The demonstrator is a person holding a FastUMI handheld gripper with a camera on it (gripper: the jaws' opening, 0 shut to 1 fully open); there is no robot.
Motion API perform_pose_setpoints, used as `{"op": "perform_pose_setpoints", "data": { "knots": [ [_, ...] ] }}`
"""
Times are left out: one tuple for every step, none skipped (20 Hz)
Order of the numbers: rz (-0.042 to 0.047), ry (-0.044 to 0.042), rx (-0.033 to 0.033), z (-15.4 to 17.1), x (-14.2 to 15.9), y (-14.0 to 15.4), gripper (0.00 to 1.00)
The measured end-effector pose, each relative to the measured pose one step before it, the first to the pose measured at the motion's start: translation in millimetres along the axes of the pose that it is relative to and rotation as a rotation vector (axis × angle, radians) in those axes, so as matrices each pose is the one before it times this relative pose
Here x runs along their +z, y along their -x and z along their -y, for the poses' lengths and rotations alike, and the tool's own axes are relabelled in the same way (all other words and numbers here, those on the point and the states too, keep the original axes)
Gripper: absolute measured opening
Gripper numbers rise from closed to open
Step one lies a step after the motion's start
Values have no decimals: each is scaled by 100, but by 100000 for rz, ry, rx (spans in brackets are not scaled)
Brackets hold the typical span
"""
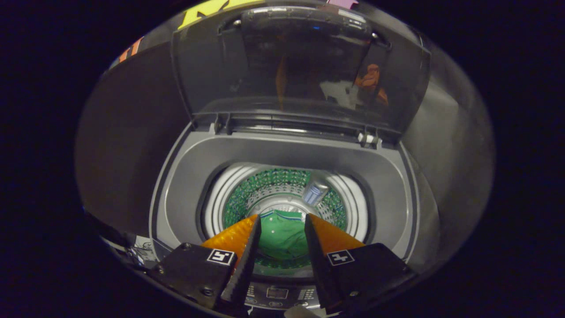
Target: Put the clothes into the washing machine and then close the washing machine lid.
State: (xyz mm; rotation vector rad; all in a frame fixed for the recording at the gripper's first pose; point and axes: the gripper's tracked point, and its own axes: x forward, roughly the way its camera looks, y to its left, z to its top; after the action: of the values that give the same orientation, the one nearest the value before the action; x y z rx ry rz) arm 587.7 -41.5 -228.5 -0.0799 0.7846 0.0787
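Clothes, here a green garment [282, 236], lie at the bottom of the drum [282, 194] of a top-loading washing machine [185, 176], seen between and beyond the two fingers. The gripper [281, 223] hangs above the drum opening with its fingers spread apart and nothing held between them. The lid [300, 70] stands raised on its hinges behind the opening. A control panel [278, 295] lies beneath the fingers.

I see dim light all around, with a dark cloth wall [132, 110] hanging behind and to either side, its surface smooth, grey-black and largely in shadow.
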Motion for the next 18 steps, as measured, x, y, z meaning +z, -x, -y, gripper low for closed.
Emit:
{"op": "perform_pose_setpoints", "data": {
  "knots": [
    [2507, 1100, 245, 45, 771, 756, 63],
    [2785, 1398, -421, 248, 1028, 883, 62],
    [2958, 1128, -284, 328, 993, 714, 63],
    [2711, 644, -151, 218, 1100, 771, 63],
    [3004, 456, 308, 157, 1121, 755, 63],
    [3052, 527, 41, 171, 1303, 783, 63],
    [2690, 537, -8, 190, 1119, 723, 63],
    [2760, 271, -48, 161, 1314, 771, 63],
    [2774, -23, 8, 212, 1208, 714, 63],
    [2366, -348, 106, 107, 1320, 554, 63],
    [2119, -719, -22, 168, 1161, 355, 64],
    [2019, -985, 128, 106, 1232, 535, 65],
    [2076, -998, 182, 128, 1470, 453, 65],
    [1954, -680, -159, 164, 1360, 261, 65],
    [1252, -841, -127, 69, 980, 282, 65],
    [1146, -881, 109, 74, 1036, 76, 65],
    [830, -582, -273, 202, 922, -223, 65],
    [846, -654, -329, 92, 890, -178, 65]
  ]
}}
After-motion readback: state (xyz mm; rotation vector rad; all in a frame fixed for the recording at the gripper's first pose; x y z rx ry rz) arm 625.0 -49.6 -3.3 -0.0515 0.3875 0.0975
